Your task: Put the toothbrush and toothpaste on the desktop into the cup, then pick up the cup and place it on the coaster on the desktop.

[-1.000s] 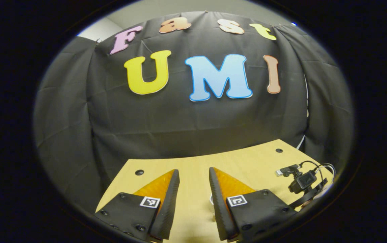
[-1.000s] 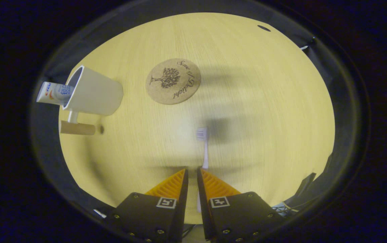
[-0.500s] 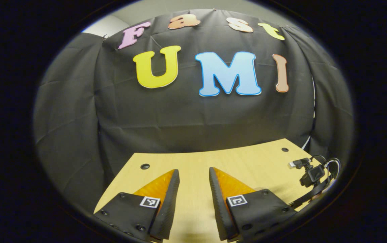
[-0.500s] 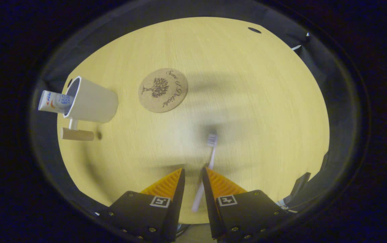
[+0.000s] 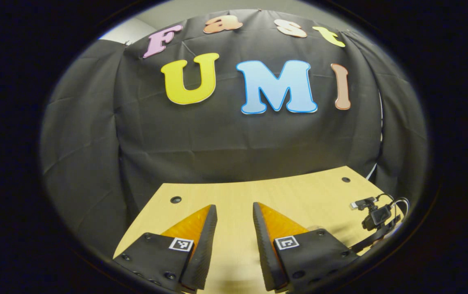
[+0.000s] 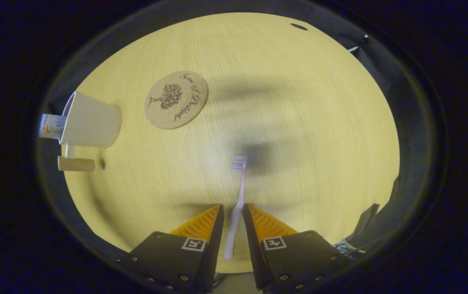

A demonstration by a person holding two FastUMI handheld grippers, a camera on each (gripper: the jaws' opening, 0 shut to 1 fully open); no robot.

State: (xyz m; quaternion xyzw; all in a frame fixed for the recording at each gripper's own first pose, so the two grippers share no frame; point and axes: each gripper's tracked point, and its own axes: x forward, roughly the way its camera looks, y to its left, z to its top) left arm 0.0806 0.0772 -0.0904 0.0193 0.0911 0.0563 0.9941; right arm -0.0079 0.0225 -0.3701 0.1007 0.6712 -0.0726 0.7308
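Two fingers of your right gripper (image 6: 232,212) flank the toothbrush (image 6: 236,200) handle, whether they press it I cannot tell, bristles toward 12 o'clock, coaster (image 6: 176,100) at 11, cup (image 6: 91,125) holding toothpaste (image 6: 51,126) at 10, your left gripper (image 5: 234,212) parted over the desktop (image 5: 299,196).

From the right gripper view I see the toothbrush (image 6: 237,195) lying on the desktop (image 6: 299,122), handle between the right gripper's (image 6: 232,213) fingers, head pointing ahead. The coaster (image 6: 176,100) sits farther ahead to the left. The cup (image 6: 92,125) stands left of the coaster, toothpaste (image 6: 51,126) in it.
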